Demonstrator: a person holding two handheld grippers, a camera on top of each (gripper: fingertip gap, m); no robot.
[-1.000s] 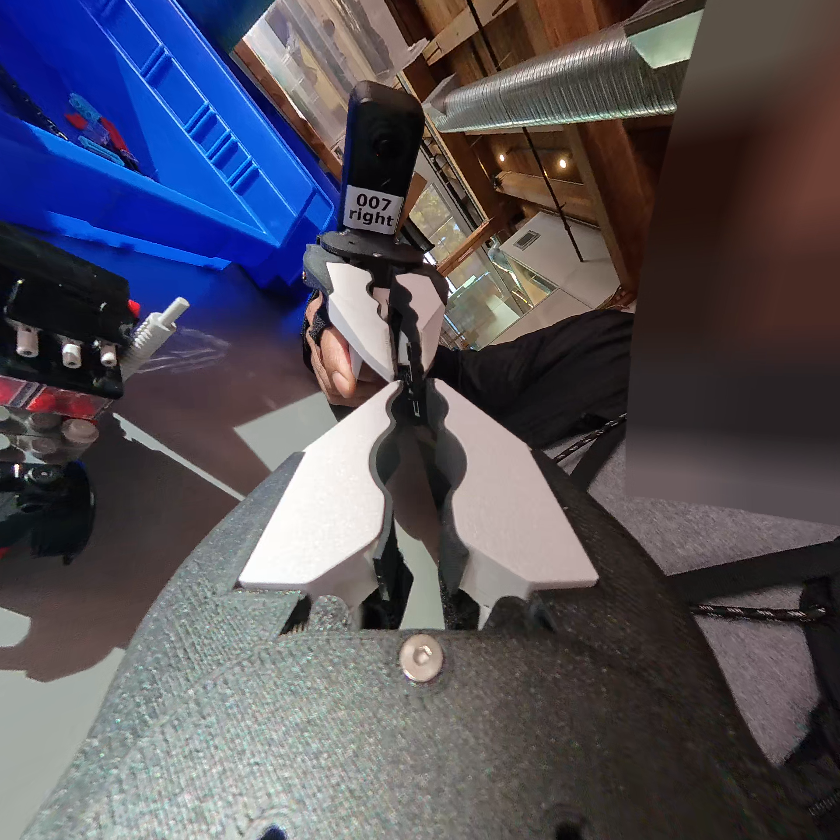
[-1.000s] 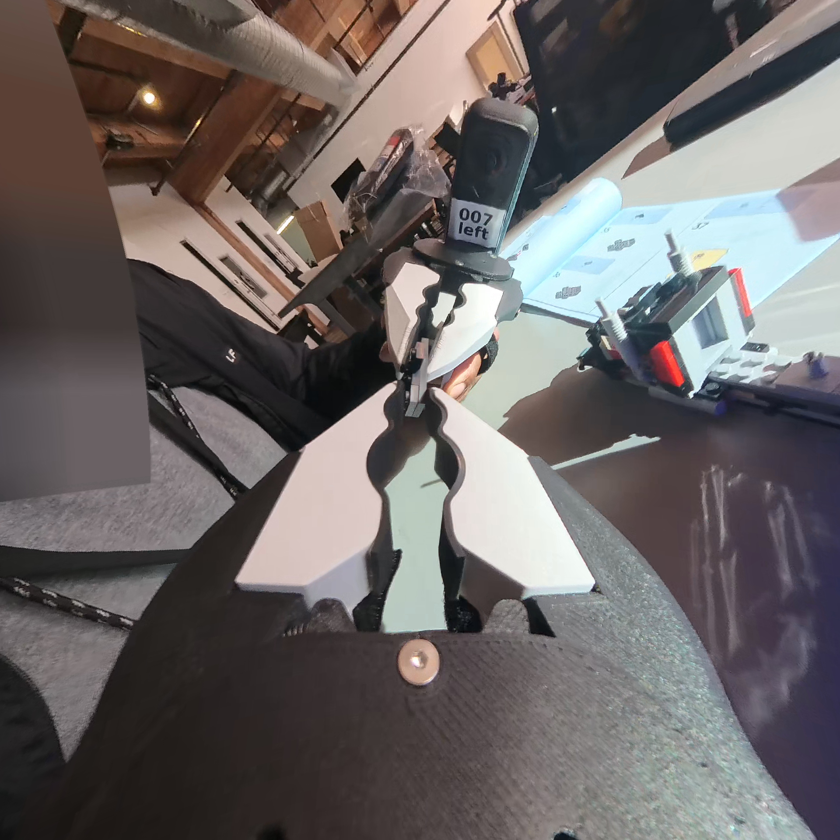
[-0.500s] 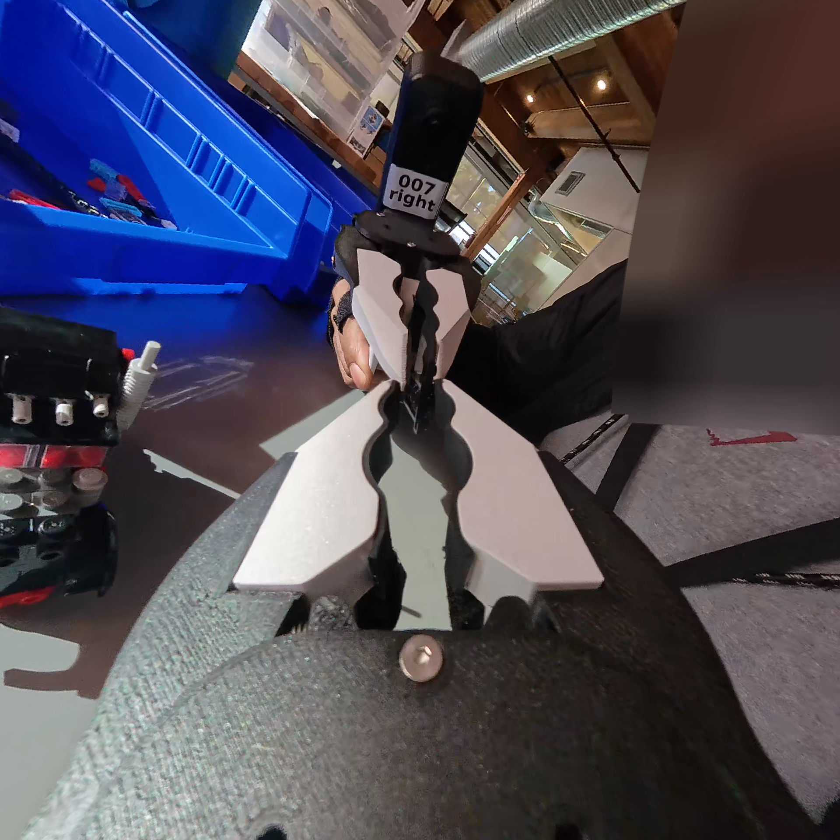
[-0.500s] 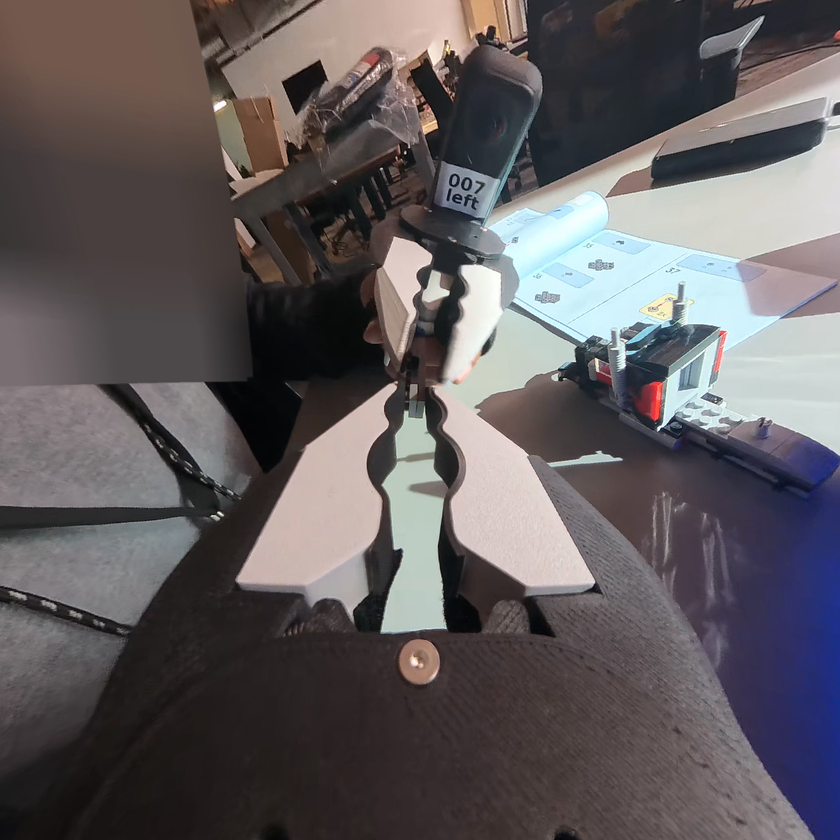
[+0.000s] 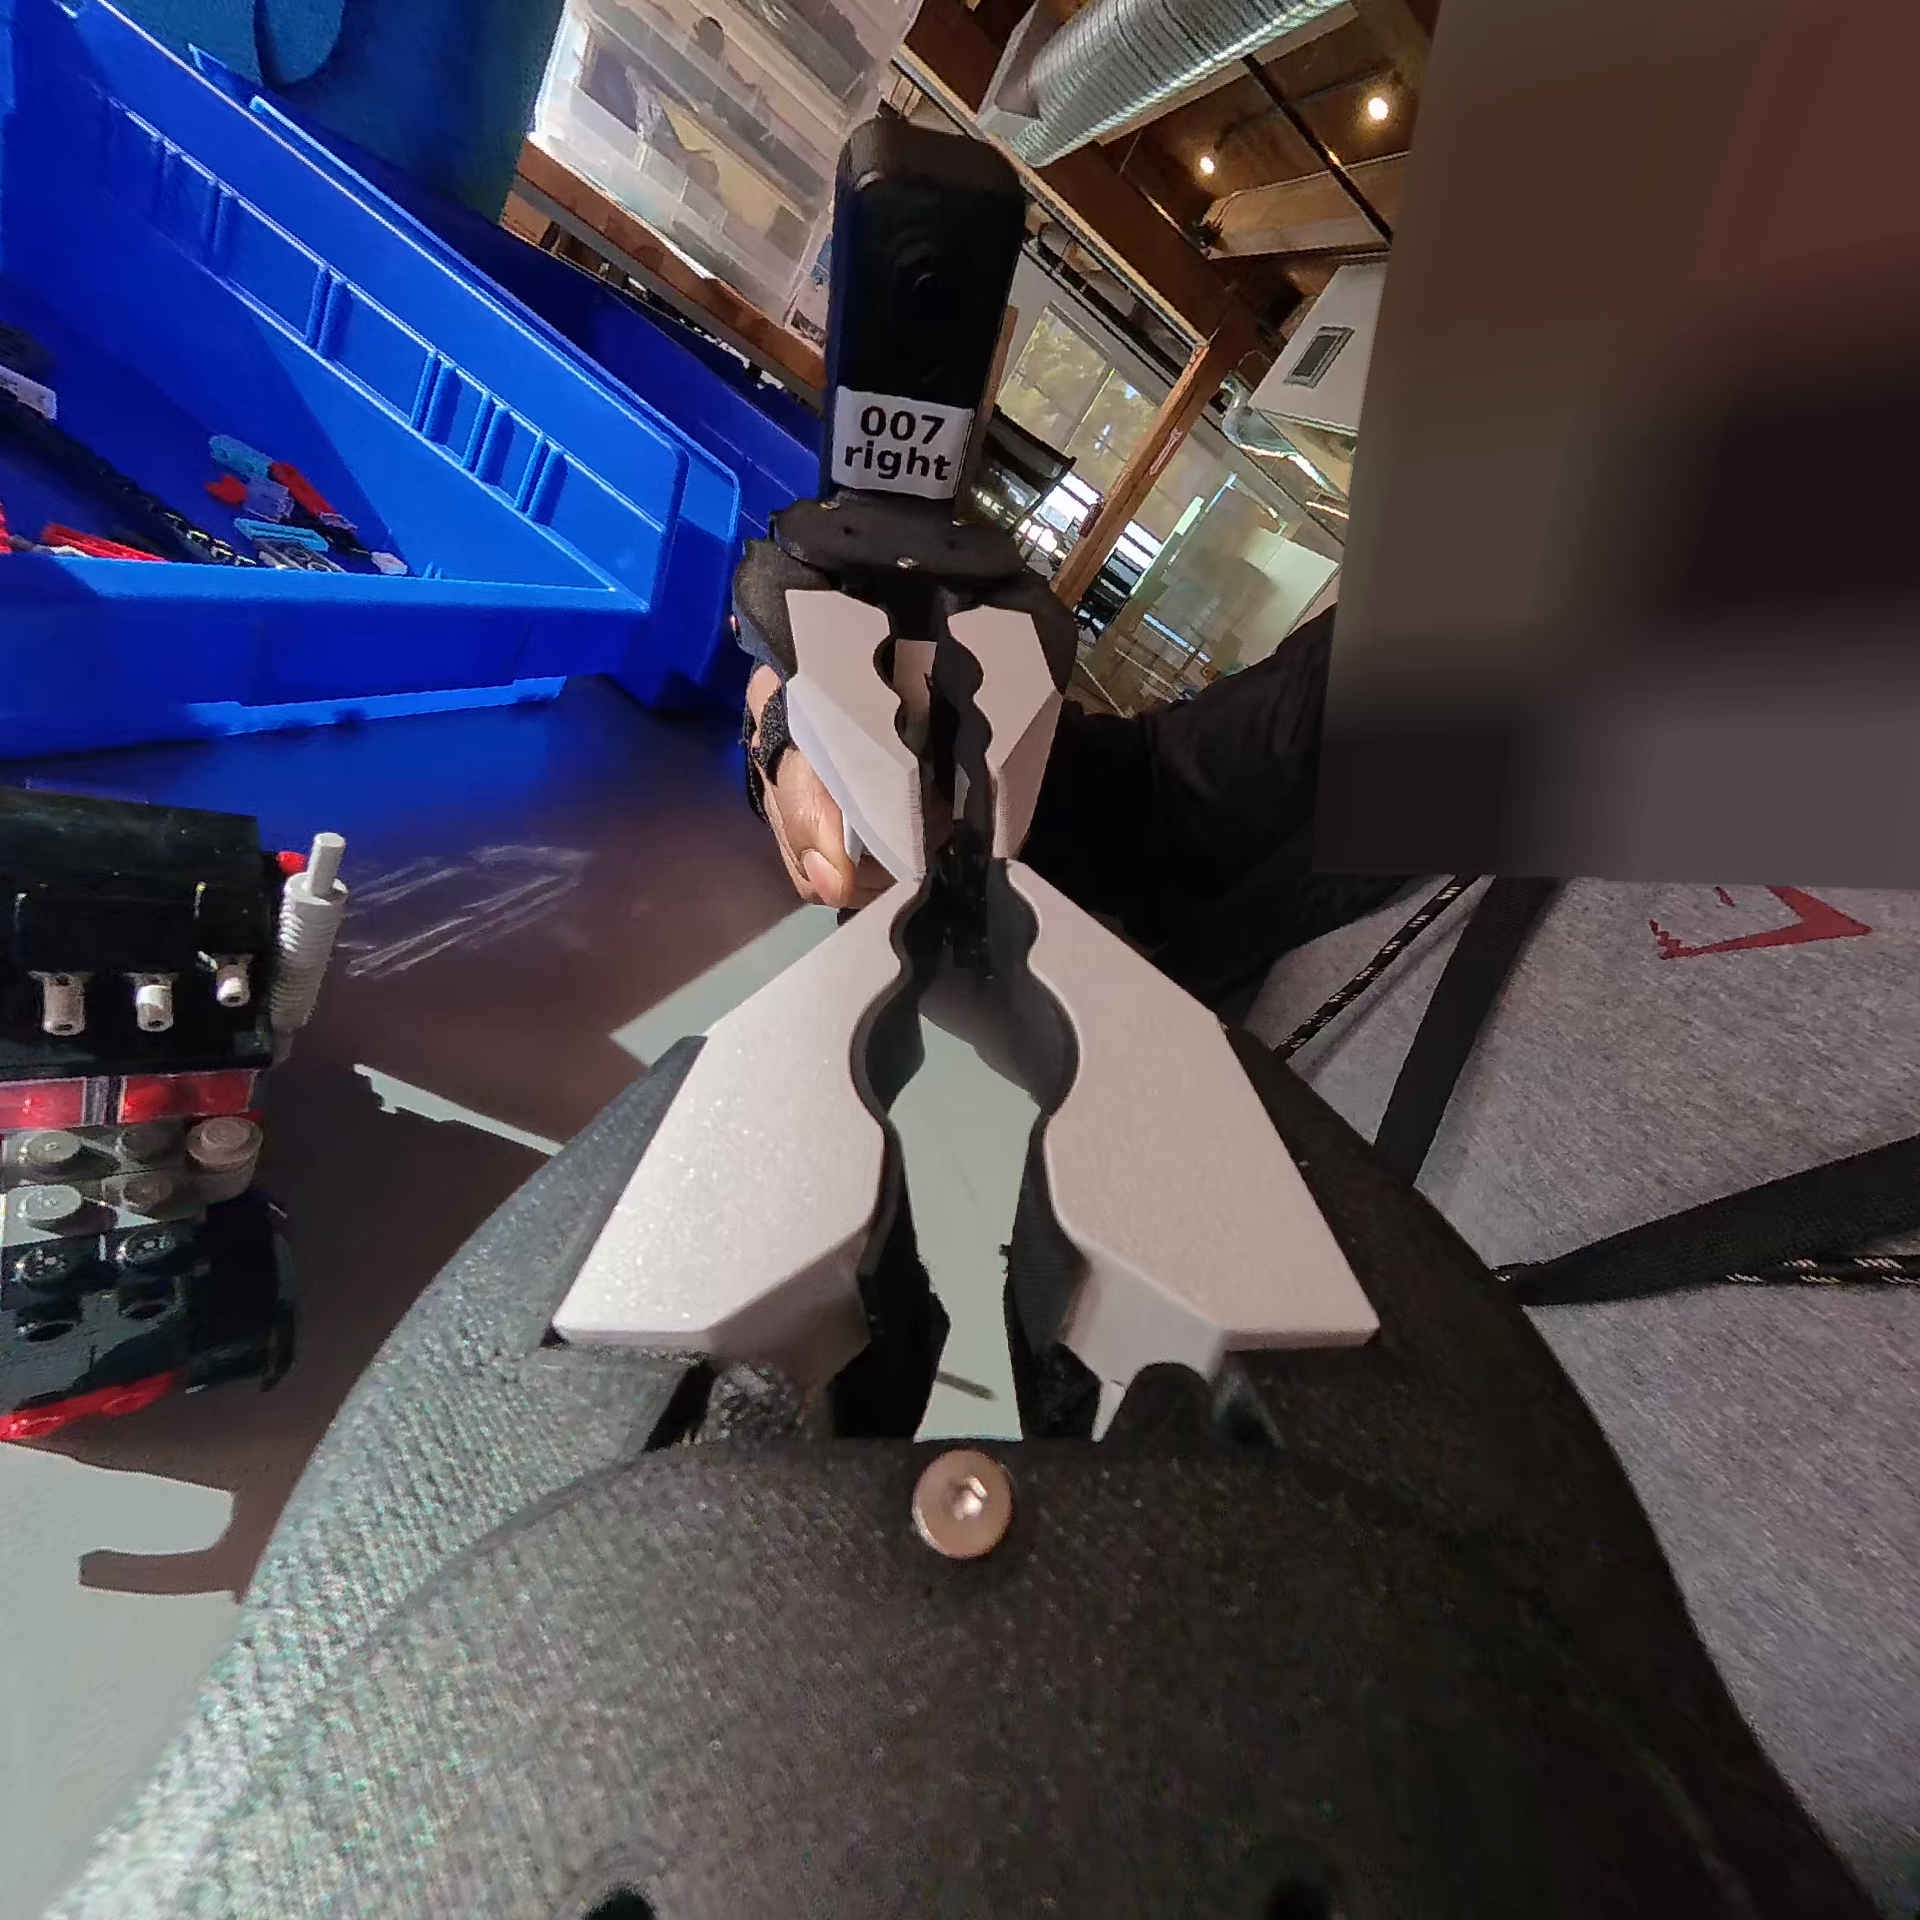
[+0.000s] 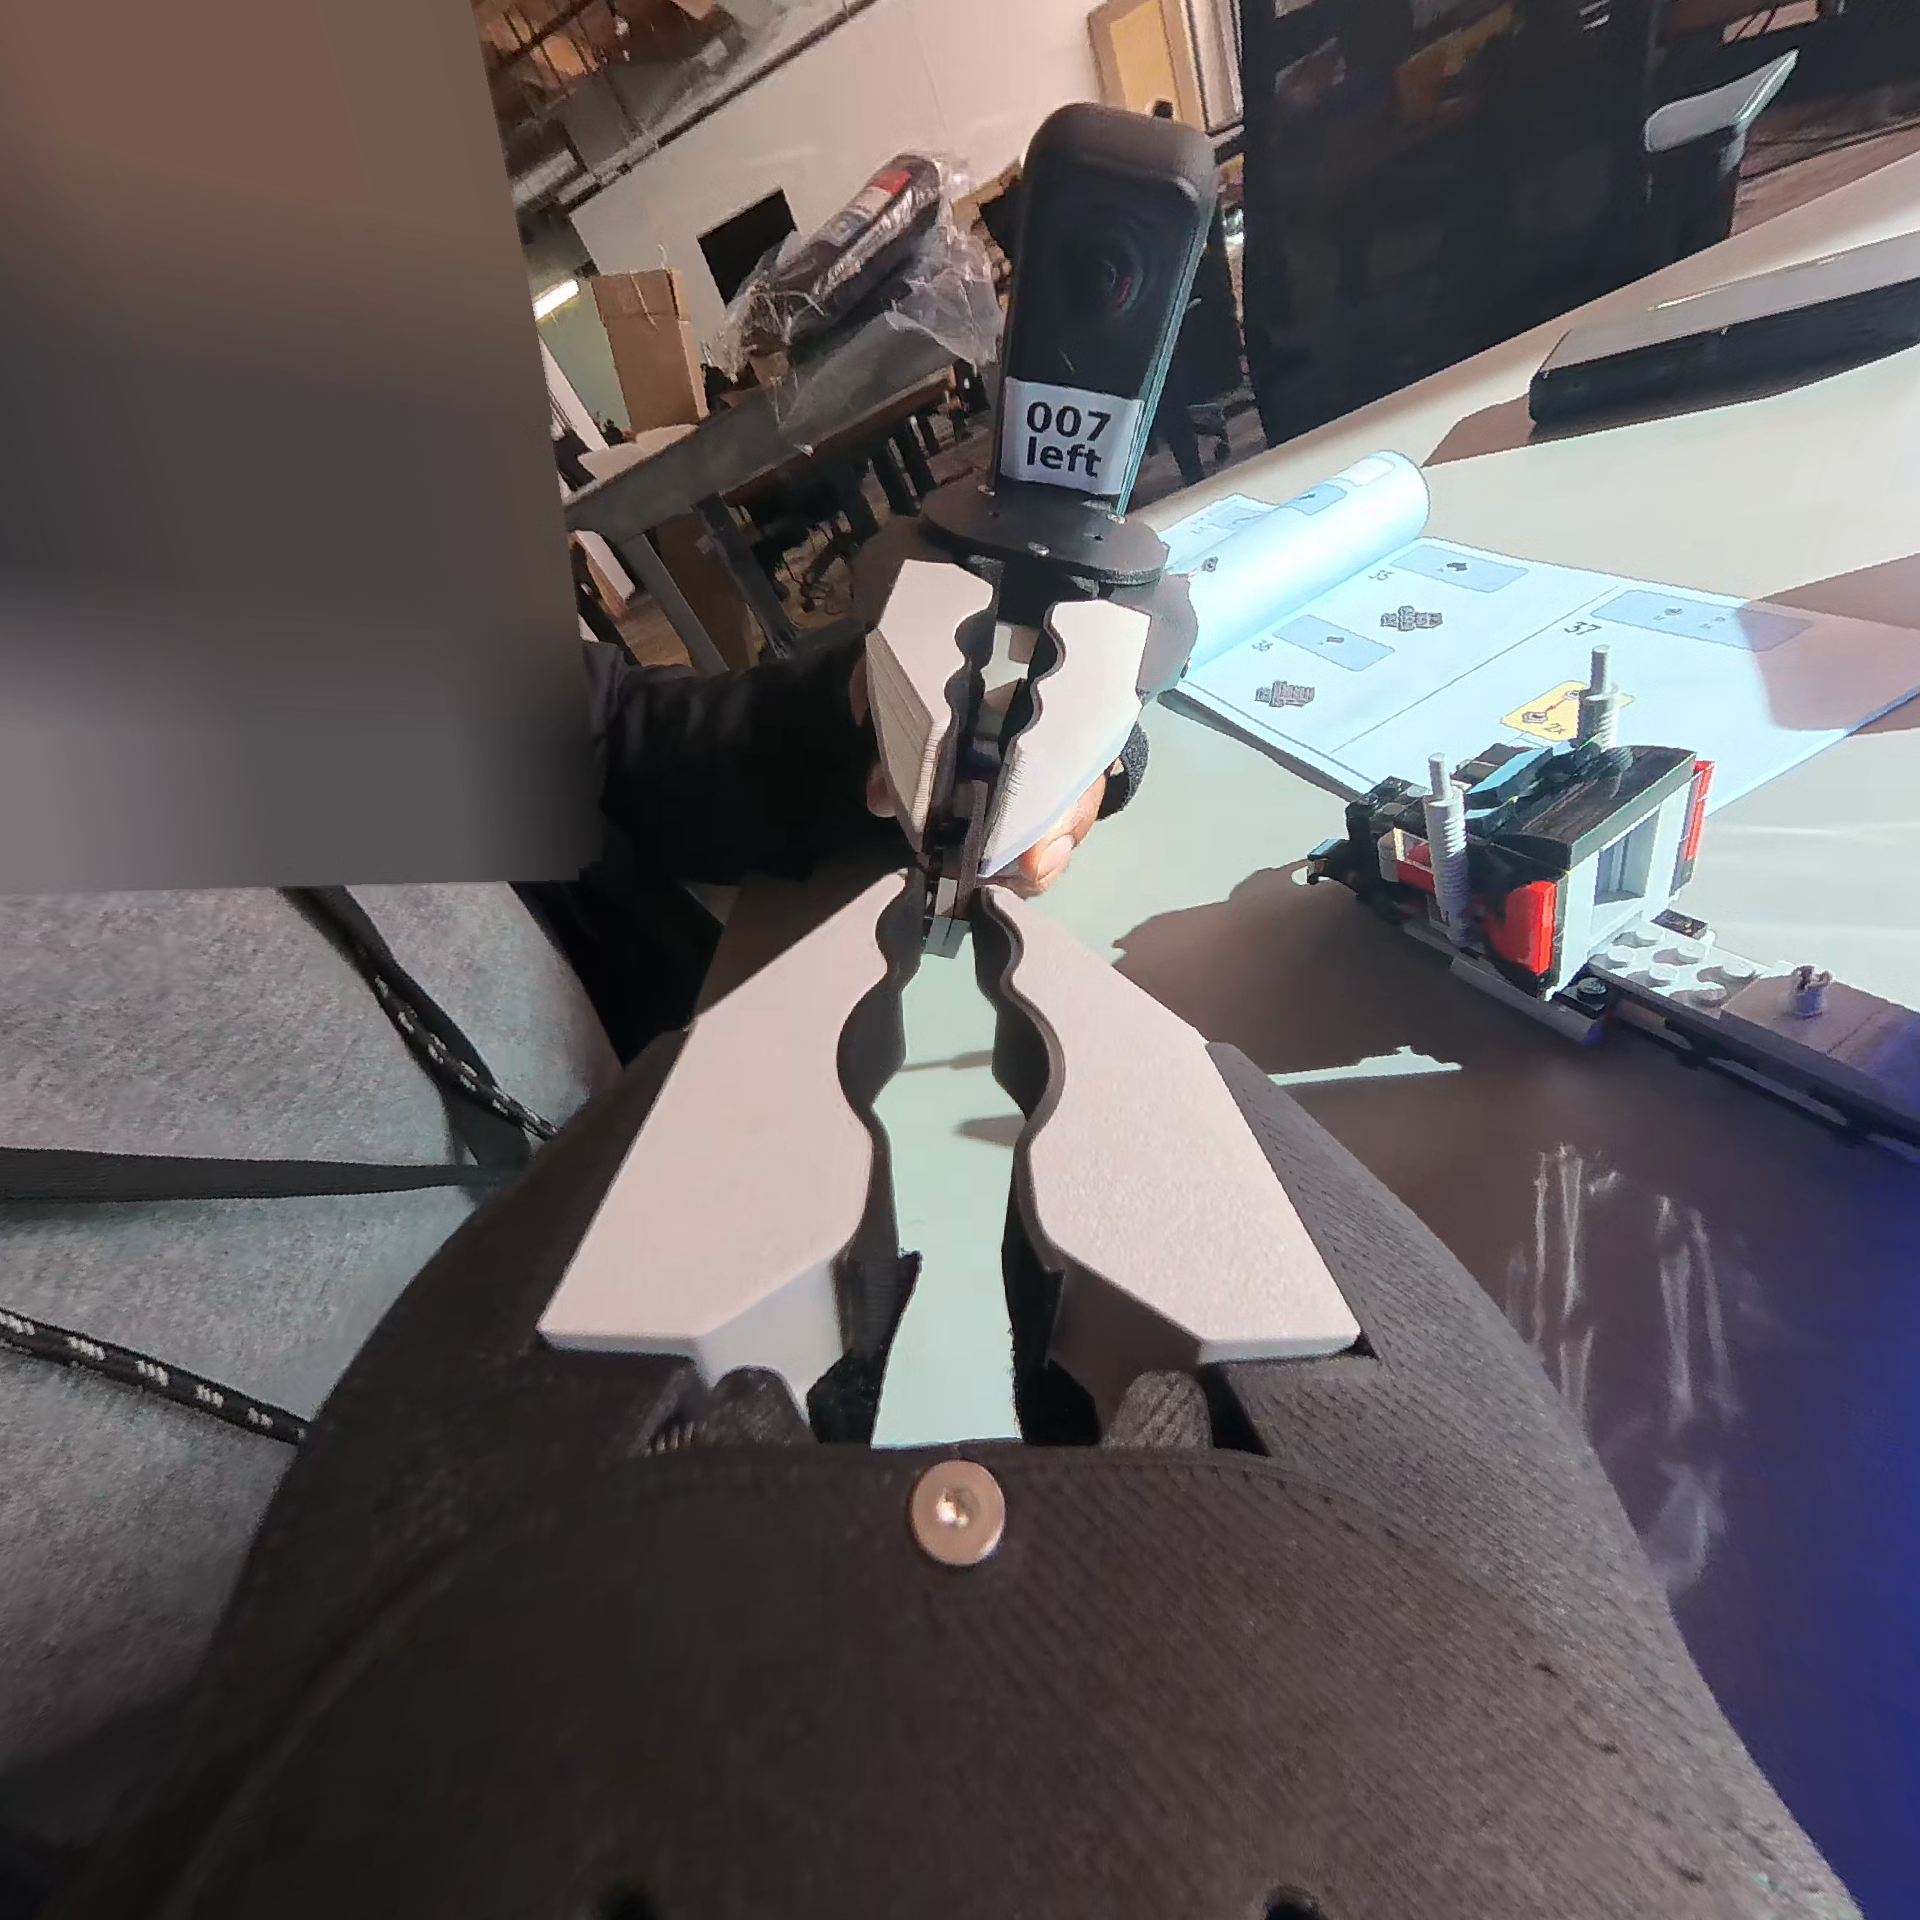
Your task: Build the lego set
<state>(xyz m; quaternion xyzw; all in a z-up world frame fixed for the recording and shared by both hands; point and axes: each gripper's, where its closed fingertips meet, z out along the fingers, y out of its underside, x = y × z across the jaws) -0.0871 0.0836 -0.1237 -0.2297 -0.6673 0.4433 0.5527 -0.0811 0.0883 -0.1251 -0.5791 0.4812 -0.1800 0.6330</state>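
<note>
My two grippers meet tip to tip above the table edge, in front of a person's grey top. My left gripper [image 5: 956, 896] is shut on a small black lego piece [image 5: 962, 914]. My right gripper [image 6: 941, 902] is shut on a small dark lego piece [image 6: 945, 927]. The two pieces touch; I cannot tell whether they are joined. Each gripper shows in the other's view: the right one [image 5: 951, 847], the left one [image 6: 962, 840]. The part-built lego vehicle [image 5: 125, 1039], black, red and grey with white pins, stands on the table to the side [image 6: 1558, 862].
A blue bin [image 5: 436, 644] with several loose lego parts [image 5: 281, 509] stands behind the vehicle. An open instruction booklet [image 6: 1455, 644] lies beyond it. A dark mat [image 6: 1558, 1299] covers part of the pale table. A dark flat object [image 6: 1714, 353] lies far back. Less than 4 cm separates the two grippers' tips.
Both grippers have stayed tip to tip and shut. They have tilted down together from facing the ceiling to near level, so more of the table, bin and booklet shows.
</note>
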